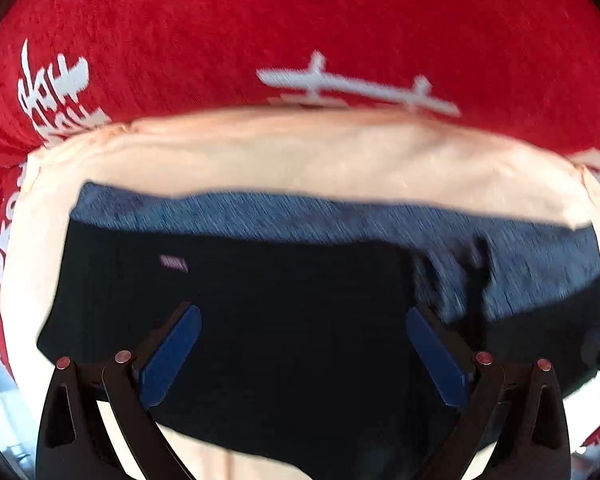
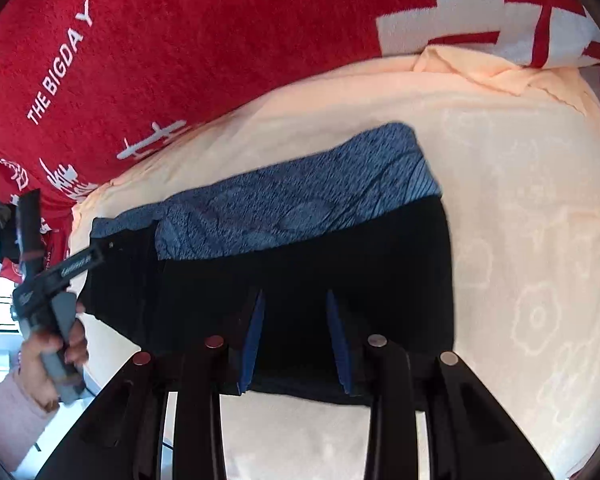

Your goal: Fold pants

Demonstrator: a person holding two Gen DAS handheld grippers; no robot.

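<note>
Folded pants (image 1: 260, 300) lay beneath both grippers; the left gripper (image 1: 302, 320) had its jaws released, and the right gripper (image 2: 294, 308) had its jaws parted, gripping nothing.

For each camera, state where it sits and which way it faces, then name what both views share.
Left wrist: on the left tongs, facing down at the pants on a peach towel; only its open blue fingers show.
Right wrist: on the right tongs, angled down at the pants; its fingers, plus the left hand and pink sleeve.
Shared: pants, towel, red blanket.
</note>
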